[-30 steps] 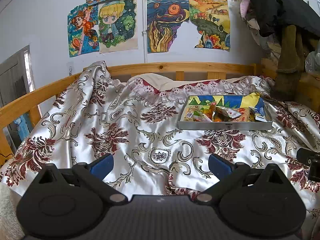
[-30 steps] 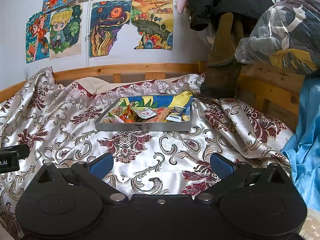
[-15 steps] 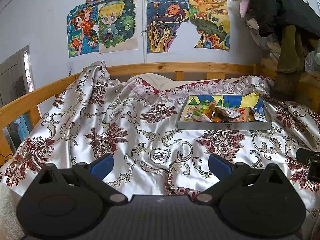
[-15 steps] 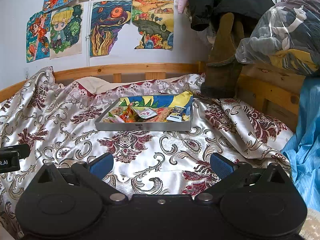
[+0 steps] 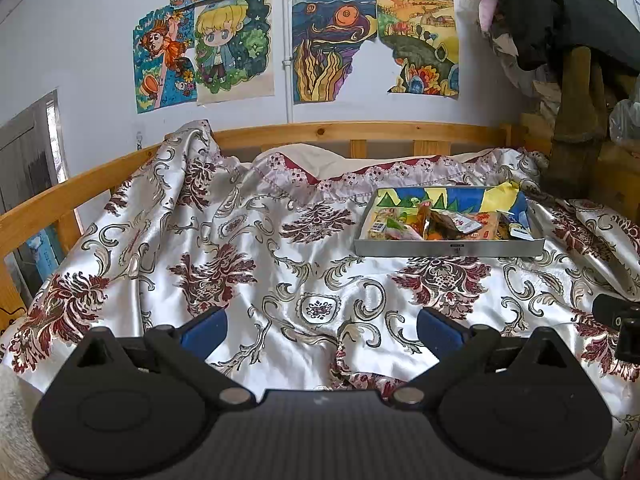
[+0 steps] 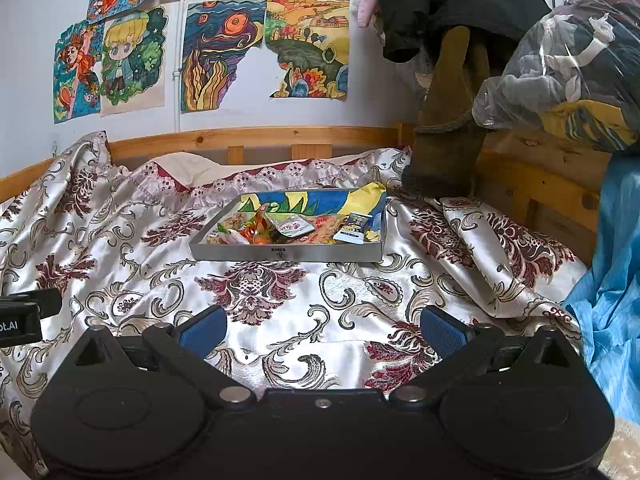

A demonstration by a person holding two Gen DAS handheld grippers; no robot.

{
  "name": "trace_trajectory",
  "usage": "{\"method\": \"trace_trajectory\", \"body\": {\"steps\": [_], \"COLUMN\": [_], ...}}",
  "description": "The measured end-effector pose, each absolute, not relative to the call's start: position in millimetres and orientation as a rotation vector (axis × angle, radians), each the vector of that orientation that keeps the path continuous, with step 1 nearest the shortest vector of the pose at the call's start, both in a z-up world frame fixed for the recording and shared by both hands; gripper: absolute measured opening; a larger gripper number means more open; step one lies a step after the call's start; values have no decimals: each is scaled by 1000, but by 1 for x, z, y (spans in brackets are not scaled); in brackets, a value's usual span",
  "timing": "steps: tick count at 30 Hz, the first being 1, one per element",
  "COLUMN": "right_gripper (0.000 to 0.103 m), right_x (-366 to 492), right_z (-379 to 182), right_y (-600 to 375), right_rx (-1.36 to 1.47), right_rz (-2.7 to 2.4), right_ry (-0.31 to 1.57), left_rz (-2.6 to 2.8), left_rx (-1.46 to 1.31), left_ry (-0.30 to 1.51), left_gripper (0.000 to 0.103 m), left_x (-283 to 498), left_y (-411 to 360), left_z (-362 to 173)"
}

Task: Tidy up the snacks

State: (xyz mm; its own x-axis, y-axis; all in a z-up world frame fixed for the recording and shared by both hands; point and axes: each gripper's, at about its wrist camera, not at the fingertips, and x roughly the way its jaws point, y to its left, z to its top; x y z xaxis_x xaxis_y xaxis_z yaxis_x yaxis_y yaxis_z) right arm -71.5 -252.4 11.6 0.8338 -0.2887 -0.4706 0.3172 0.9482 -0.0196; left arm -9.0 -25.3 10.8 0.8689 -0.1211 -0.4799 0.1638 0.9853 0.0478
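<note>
We see a floral satin bedspread over a wooden bed frame. Coloured drawings hang above; we see bagged clothes at right.

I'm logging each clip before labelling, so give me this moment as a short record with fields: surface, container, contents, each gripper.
surface: floral satin bedspread on a wooden-framed bed
container: shallow grey tray, resting on the bedspread, ahead of both grippers
contents: jumbled snack packets inside the tray
left gripper: open, empty, well short of the tray
right gripper: open, empty, well short of the tray
</note>
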Motion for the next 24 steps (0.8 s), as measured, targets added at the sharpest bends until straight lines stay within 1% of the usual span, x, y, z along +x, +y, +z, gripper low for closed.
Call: {"method": "trace_trajectory", "body": {"steps": [24], "right_gripper": [102], "right_x": [-71], "right_z": [12], "right_y": [-251], "right_rx": [56], "right_rz": [-323], "right_ry": [489], "left_rz": [-147], "left_rx": [91], "left_ry": [502], "left_gripper": [103], "left_x": [-8], "left_y": [-26], "left_z": [8]}}
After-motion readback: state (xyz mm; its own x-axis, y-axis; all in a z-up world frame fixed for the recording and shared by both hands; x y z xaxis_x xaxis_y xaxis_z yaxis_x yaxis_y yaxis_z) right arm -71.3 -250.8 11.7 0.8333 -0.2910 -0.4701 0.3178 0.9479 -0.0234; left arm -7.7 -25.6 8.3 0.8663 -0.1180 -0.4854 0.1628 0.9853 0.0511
